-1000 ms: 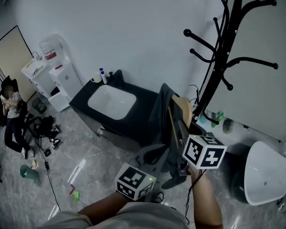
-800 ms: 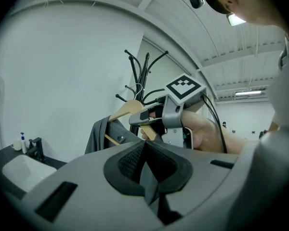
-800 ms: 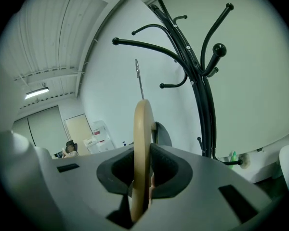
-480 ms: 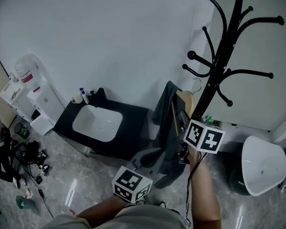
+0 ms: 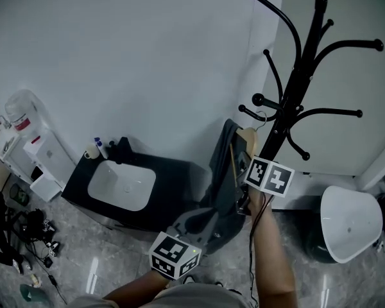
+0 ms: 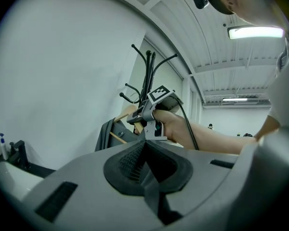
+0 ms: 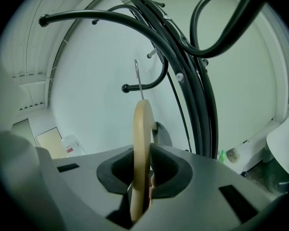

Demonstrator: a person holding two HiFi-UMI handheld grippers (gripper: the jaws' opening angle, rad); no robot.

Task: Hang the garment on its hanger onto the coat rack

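Right gripper (image 7: 142,177) pinches the hanger (image 7: 143,129) by its wooden body, so the hook (image 7: 137,78) above the jaws is free to catch a coat rack (image 5: 295,88) peg. Left gripper (image 6: 144,162) jaws are pressed together, empty.

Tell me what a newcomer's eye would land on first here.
The tall black coat rack dominates the right side, hooks fanning out. Close to its post, the right gripper is shut on a wooden hanger carrying a dark garment. The left gripper is shut and empty, lower down.

Smooth wooden hanger (image 7: 142,153), metal hook (image 7: 137,76), glossy black coat rack (image 5: 299,82), dark cloth garment (image 5: 223,165)
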